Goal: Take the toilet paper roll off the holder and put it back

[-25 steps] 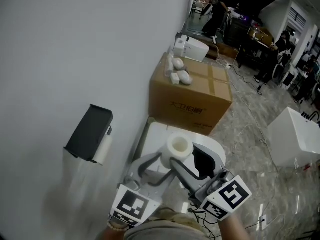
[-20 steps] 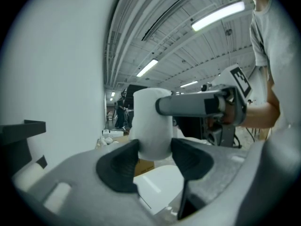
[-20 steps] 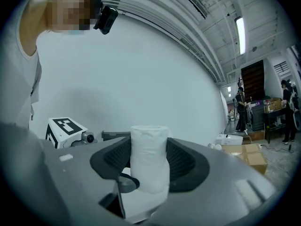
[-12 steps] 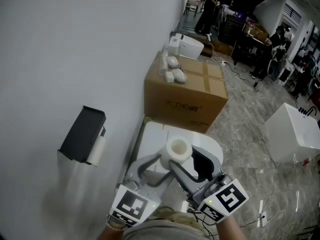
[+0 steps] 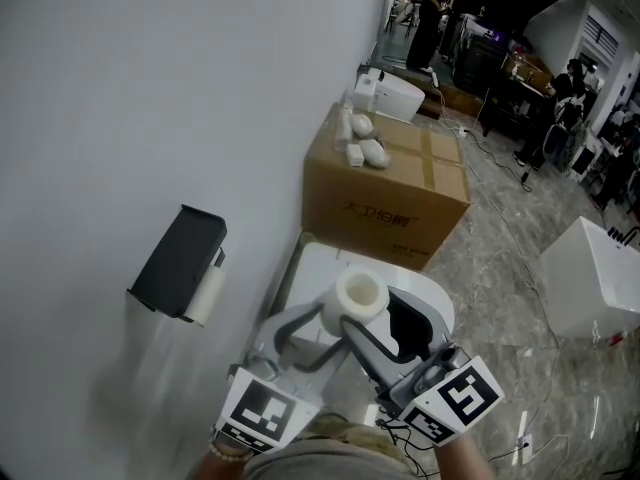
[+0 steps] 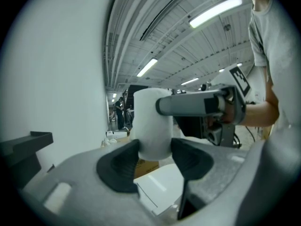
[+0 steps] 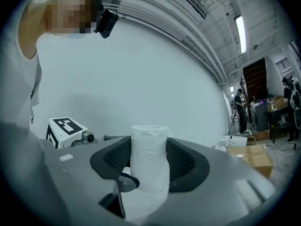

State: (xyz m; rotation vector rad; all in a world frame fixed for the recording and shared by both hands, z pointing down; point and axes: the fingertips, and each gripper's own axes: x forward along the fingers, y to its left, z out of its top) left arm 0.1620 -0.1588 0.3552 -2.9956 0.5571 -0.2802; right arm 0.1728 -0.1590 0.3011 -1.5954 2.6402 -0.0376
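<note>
A white toilet paper roll point(image 5: 358, 296) is held in the air over the toilet, at the bottom middle of the head view. My left gripper point(image 5: 318, 318) reaches it from the left and is shut on its lower end point(image 6: 150, 121). My right gripper point(image 5: 350, 324) comes from the lower right and is shut on the roll point(image 7: 149, 157) across its middle. The black holder point(image 5: 180, 263) hangs on the white wall to the left, apart from both grippers, with a white roll point(image 5: 207, 294) showing under its cover.
A white toilet point(image 5: 420, 293) stands below the grippers against the wall. Behind it is a cardboard box point(image 5: 385, 183) with small white items on top. A white box point(image 5: 595, 273) stands on the marble floor at right, with cables. People stand far back.
The head view swayed slightly left and back. Both grippers stay shut on the roll in the same place over the toilet.
</note>
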